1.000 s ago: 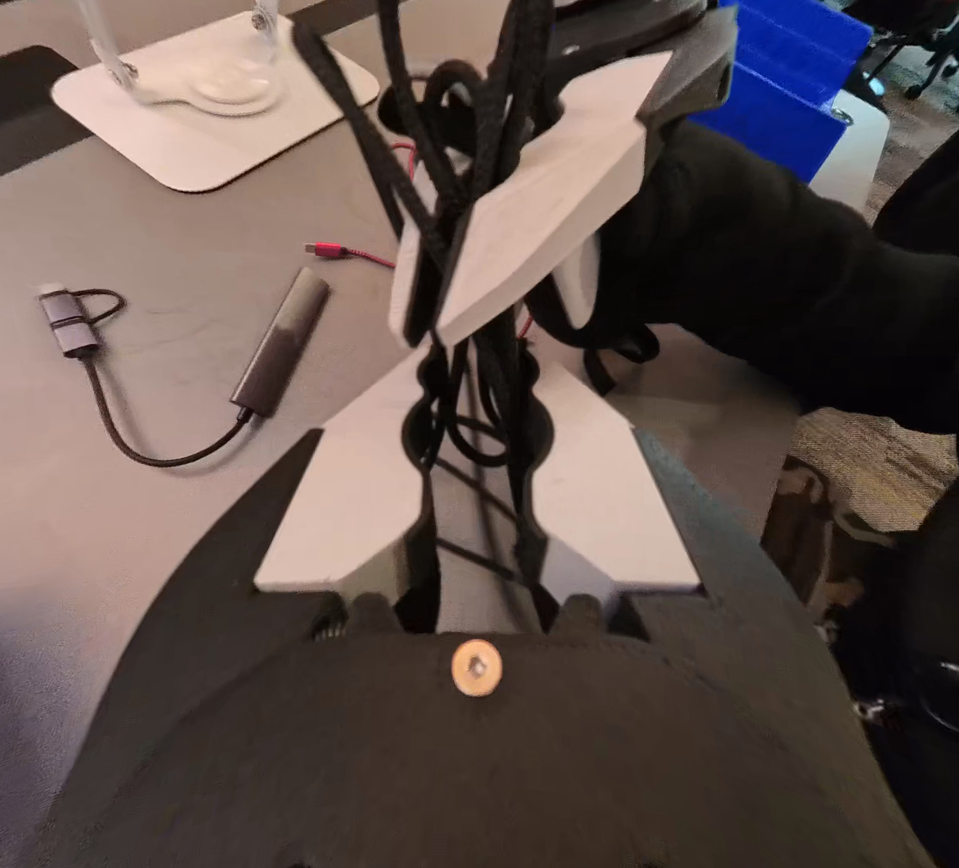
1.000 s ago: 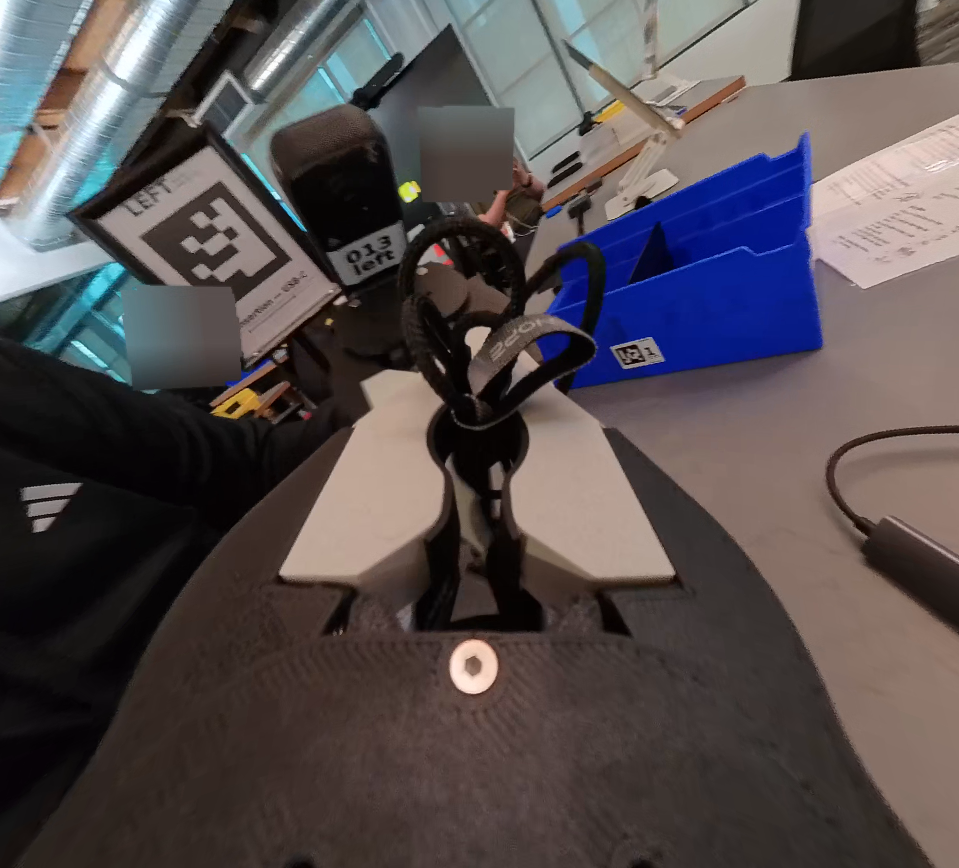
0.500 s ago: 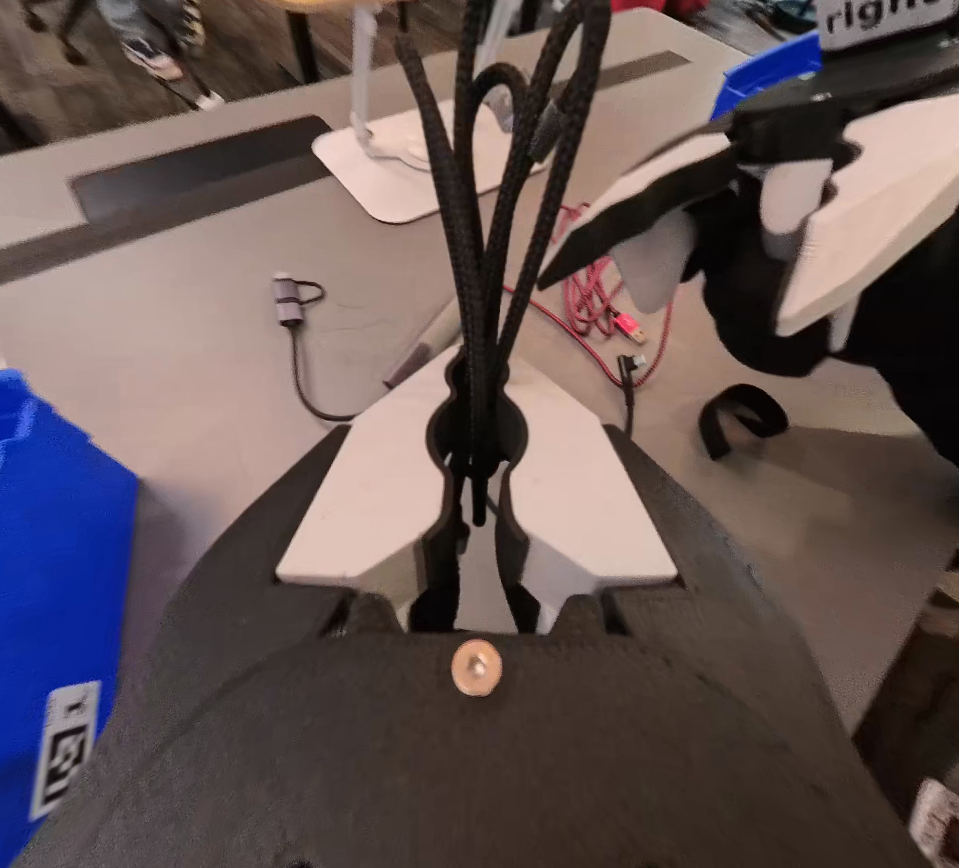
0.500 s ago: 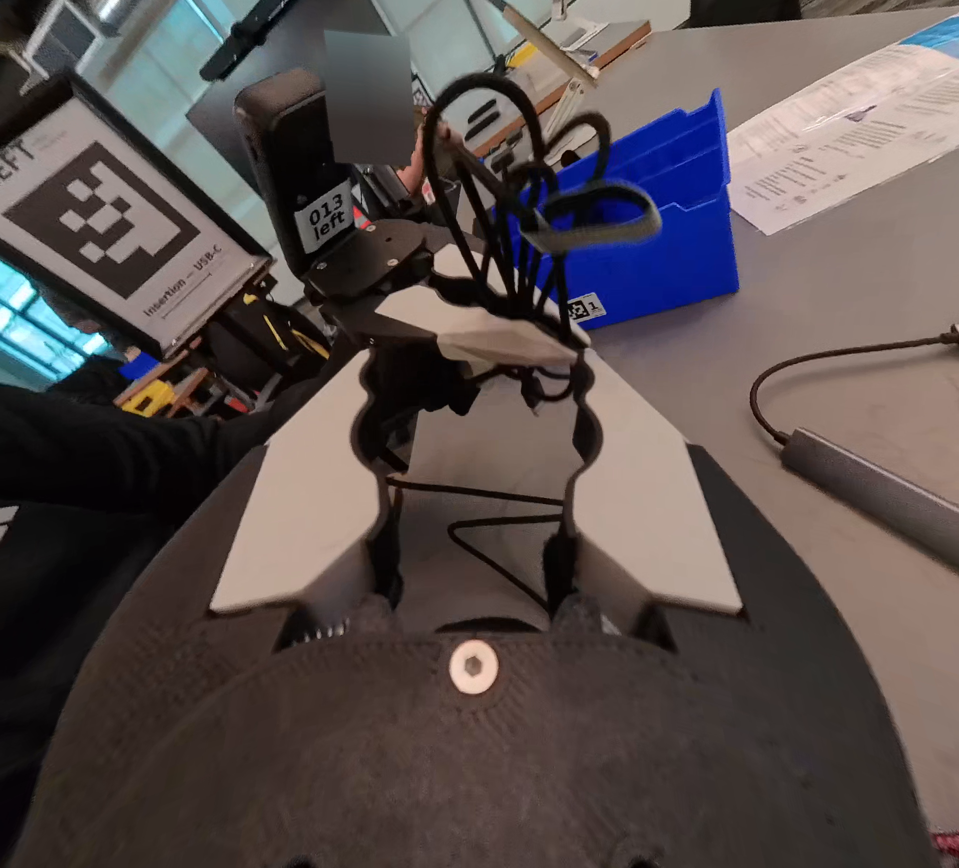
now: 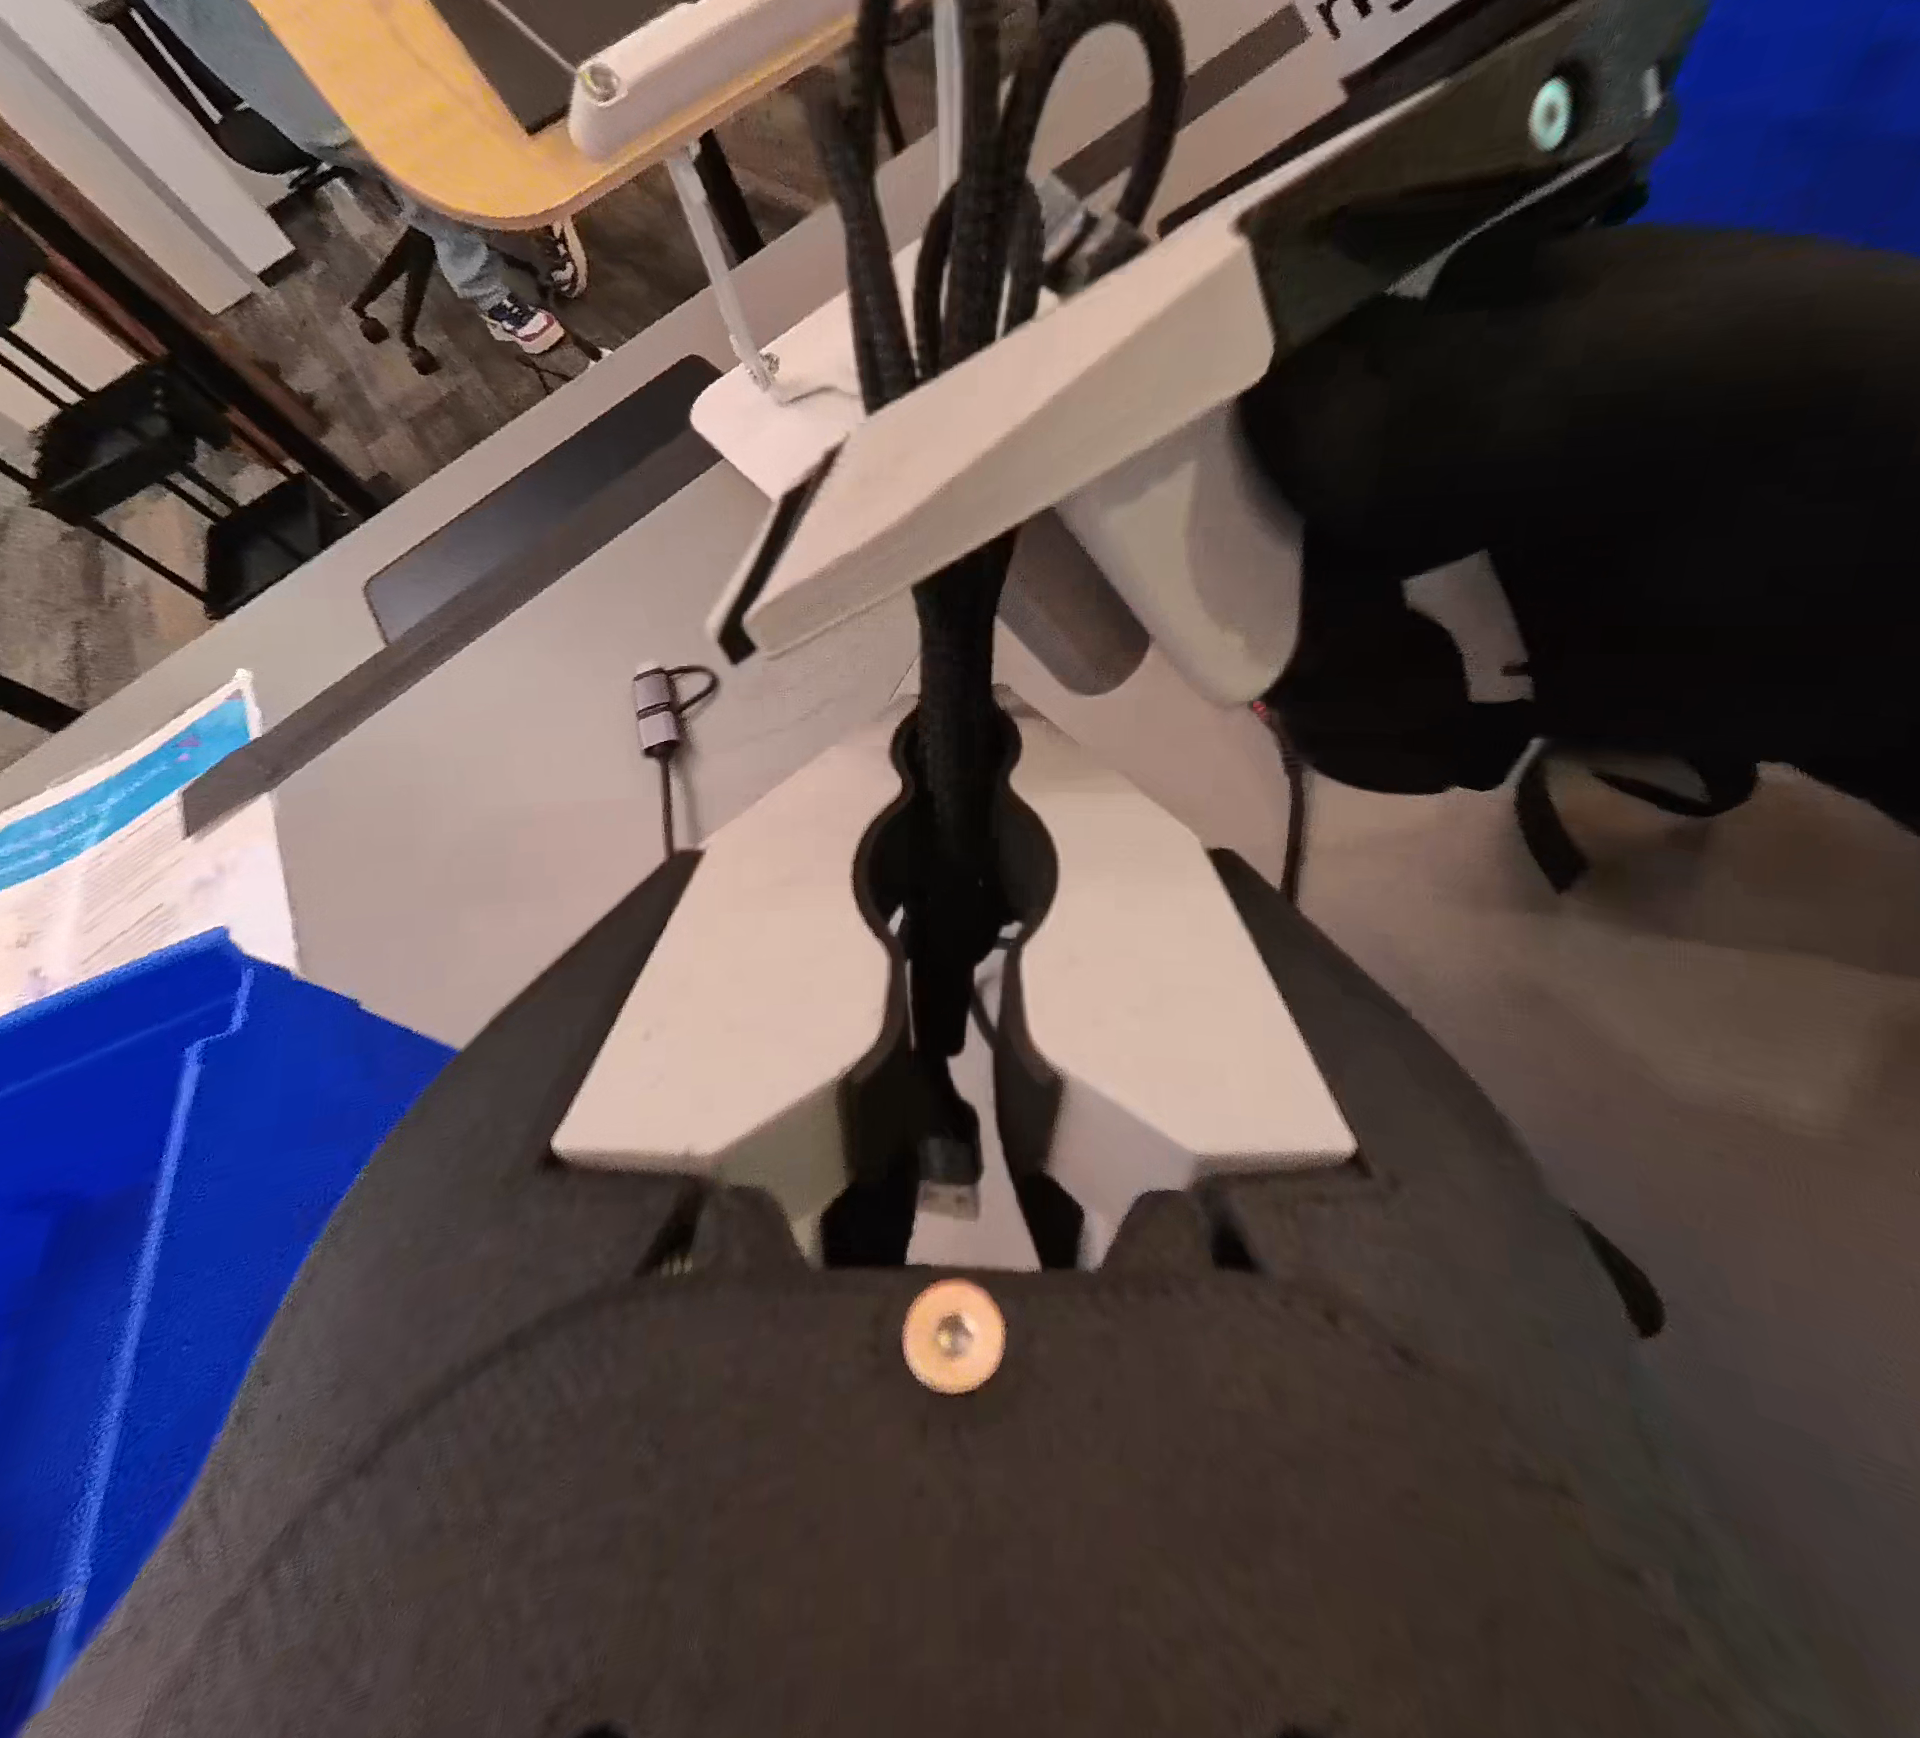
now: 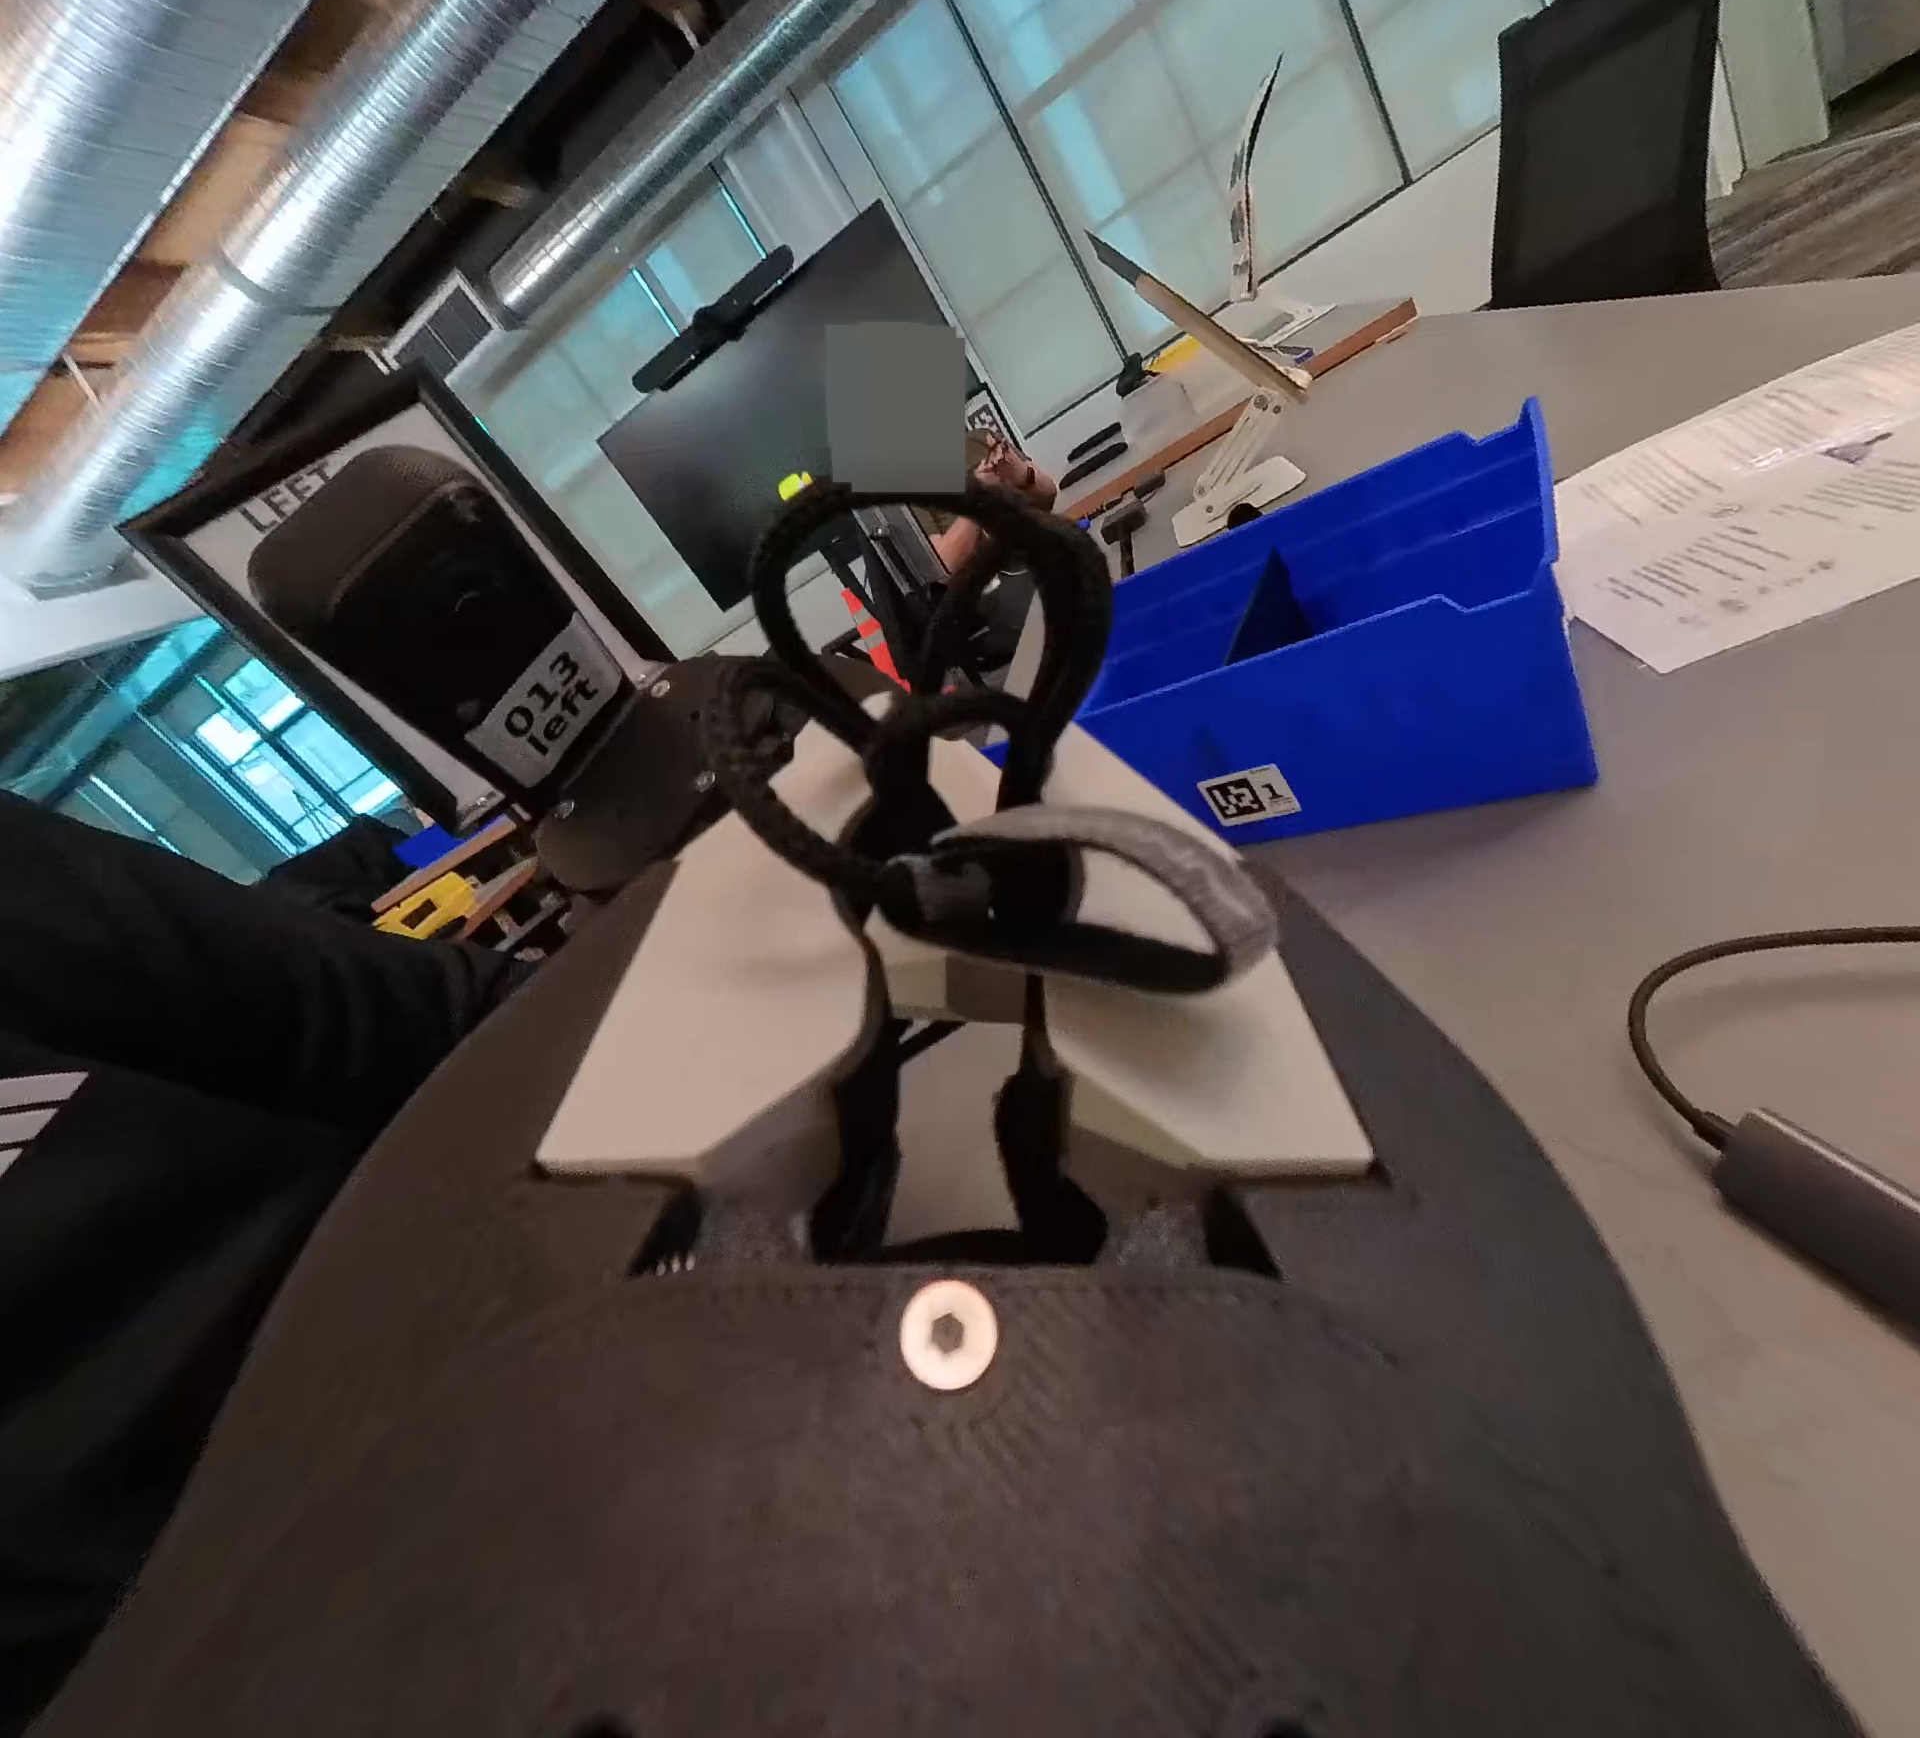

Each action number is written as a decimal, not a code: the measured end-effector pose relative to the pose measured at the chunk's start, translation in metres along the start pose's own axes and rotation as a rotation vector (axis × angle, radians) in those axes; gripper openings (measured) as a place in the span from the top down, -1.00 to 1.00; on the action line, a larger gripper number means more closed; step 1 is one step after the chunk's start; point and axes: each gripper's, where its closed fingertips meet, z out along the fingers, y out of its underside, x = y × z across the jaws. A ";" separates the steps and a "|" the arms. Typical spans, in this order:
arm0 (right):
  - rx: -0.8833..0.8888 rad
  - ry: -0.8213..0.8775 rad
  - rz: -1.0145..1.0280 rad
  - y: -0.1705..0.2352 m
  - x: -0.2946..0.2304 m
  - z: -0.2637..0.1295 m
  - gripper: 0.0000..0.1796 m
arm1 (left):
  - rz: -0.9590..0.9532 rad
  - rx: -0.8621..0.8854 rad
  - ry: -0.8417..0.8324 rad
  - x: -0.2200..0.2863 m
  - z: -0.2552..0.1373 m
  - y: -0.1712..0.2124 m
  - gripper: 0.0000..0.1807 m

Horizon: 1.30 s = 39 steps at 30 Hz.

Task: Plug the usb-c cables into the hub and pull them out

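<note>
My left gripper [image 5: 956, 753] is shut on a bundle of black braided usb-c cable [image 5: 951, 815], held in the air over the grey table. The cable's loops rise above it and a plug [image 5: 948, 1169] hangs between the finger bases. My right gripper [image 6: 956, 815] is shut on the same bundle [image 6: 894, 784] where its grey strap [image 6: 1143, 867] wraps it. In the left wrist view the right gripper [image 5: 831, 535] crosses just above my left fingers. The grey hub [image 6: 1818, 1210] lies on the table at the right, and its plug end [image 5: 657, 712] shows beyond the grippers.
A blue bin [image 6: 1351, 701] stands on the table and also shows in the left wrist view [image 5: 135, 1221]. Printed paper [image 6: 1766, 525] lies beyond it. A white lamp base [image 5: 769, 421] stands farther back. A person's black sleeve [image 5: 1662, 493] is at the right. My right fingertips sit around 6 cm from my left ones. From the left gripper's tips to the grey hub [image 6: 1818, 1210] is close to 15 cm.
The right gripper, open and off to the side half a second ago, has closed on the bundle just above my left fingers. Both views have swung round.
</note>
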 end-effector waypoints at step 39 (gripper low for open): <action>-0.281 0.221 -0.060 0.016 0.021 -0.013 0.25 | -0.298 -0.047 0.225 -0.009 0.007 0.015 0.94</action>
